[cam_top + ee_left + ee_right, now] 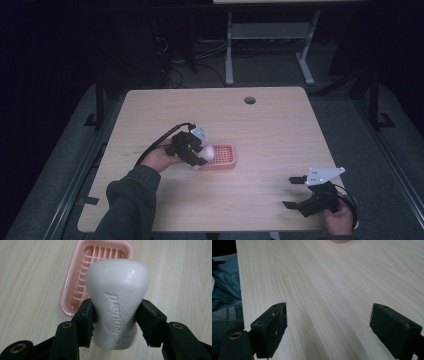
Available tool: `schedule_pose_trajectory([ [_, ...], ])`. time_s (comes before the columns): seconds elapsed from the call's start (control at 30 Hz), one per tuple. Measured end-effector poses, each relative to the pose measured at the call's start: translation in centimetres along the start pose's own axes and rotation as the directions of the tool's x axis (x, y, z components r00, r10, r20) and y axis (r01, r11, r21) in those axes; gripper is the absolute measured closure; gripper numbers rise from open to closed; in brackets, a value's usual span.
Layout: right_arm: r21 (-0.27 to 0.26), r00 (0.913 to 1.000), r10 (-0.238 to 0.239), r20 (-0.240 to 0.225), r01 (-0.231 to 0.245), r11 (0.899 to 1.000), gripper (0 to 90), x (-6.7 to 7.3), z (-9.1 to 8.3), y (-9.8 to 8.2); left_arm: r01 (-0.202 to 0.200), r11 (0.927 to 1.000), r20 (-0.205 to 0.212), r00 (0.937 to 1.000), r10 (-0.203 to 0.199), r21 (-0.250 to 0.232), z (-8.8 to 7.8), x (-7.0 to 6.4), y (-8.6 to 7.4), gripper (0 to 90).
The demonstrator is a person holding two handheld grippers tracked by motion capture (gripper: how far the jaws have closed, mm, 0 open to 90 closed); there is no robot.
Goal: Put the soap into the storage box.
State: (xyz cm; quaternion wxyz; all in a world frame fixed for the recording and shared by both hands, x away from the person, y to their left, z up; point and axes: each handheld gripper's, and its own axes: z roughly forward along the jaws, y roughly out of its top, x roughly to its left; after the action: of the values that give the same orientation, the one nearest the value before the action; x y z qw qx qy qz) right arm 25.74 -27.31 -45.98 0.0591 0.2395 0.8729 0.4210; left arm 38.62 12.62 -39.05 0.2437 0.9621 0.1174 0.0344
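A white bar of soap [117, 302] with embossed lettering is clamped between the black jaws of my left gripper [115, 317], held above the table at the near left edge of a pink ridged soap dish [75, 290]. From above, the soap [207, 152] hangs at the left end of the dish [225, 156], with the left gripper [199, 154] shut on it. My right gripper [295, 192] rests near the table's front right corner, jaws wide apart, and its own view shows the right gripper [328, 327] over bare wood with nothing between the jaws.
The light wooden table [280, 130] has a round cable hole [249, 100] near its far edge. A desk frame [270, 35] stands on the floor behind the table. Denim cloth [224, 292] lies past the table's edge in the right gripper view.
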Motion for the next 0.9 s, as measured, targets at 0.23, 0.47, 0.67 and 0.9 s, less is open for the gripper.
schedule_pose_trajectory([
  [0.23,-0.001,1.0,0.001,0.0,-0.001,1.0,14.0,0.0,0.0,0.0,-0.016,0.9998,-0.009,0.9998,0.016,0.013,0.2,0.3,1.1,49.6],
  [0.47,-0.004,1.0,0.002,0.0,-0.002,1.0,14.0,0.0,-0.1,0.0,-0.024,0.9994,-0.001,0.9997,0.024,0.025,0.5,0.6,2.2,49.6],
  [0.67,-0.009,1.0,0.001,0.0,-0.001,1.0,14.1,-0.1,-0.2,-0.1,-0.036,0.9987,0.002,0.9993,0.036,0.036,1.1,0.9,3.1,49.6],
  [0.9,-0.013,1.0,0.002,0.0,-0.002,1.0,14.0,-0.2,-0.2,-0.1,-0.037,0.9984,0.009,0.9993,0.037,0.043,2.0,1.3,3.9,49.6],
])
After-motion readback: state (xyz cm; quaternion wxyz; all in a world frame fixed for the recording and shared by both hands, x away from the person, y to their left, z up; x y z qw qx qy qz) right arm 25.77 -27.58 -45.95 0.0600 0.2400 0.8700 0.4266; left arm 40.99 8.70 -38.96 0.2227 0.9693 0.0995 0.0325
